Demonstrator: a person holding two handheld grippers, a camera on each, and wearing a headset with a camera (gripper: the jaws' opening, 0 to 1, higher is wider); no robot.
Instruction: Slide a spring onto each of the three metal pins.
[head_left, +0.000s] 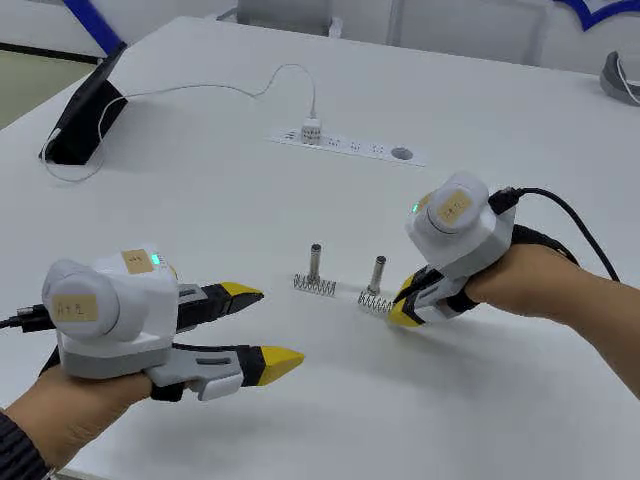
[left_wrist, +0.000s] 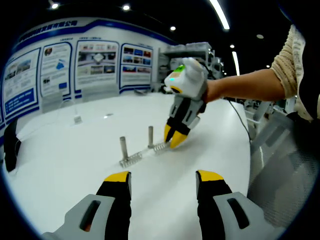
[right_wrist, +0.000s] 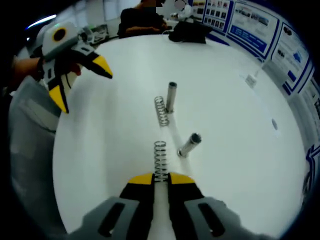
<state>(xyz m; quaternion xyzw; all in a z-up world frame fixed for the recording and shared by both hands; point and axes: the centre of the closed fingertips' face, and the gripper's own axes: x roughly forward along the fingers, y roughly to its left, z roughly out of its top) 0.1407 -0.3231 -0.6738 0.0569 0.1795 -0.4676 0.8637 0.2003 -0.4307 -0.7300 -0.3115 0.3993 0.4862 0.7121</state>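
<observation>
While my right gripper (right_wrist: 161, 179) is pinching the near spring (right_wrist: 160, 157) by its closest end, jaws squeezed almost together around the last few coils, the rest of it is pointing straight out ahead of the tips and lying flat on the white table (head_left: 200, 200). That's the bit I'm thinking about. The spring's long axis is running along the table, but the near pin (right_wrist: 189, 145) is standing upright just beside the spring's far end, off to the right in my right gripper view. So I'm guessing the coil needs tipping up to vertical and lining up over the pin's top before it can drop on. My left gripper (head_left: 262, 328) is hanging wide open with nothing in it, well back from the pins, so the right one is clearly the closer hand for this. Further out, the far pin (right_wrist: 171, 95) is standing with the far spring (right_wrist: 160, 110) lying on the table right against its base, not threaded on. Both pins are looking like smooth grey metal cylinders with flat tops, pretty slim. The springs are thin bright wire in open coils, so I'm expecting some flex and wobble at the free end. The tabletop is looking slick and slightly glossy, so an upright pin could skate or topple if I'm nudging it sideways.
</observation>
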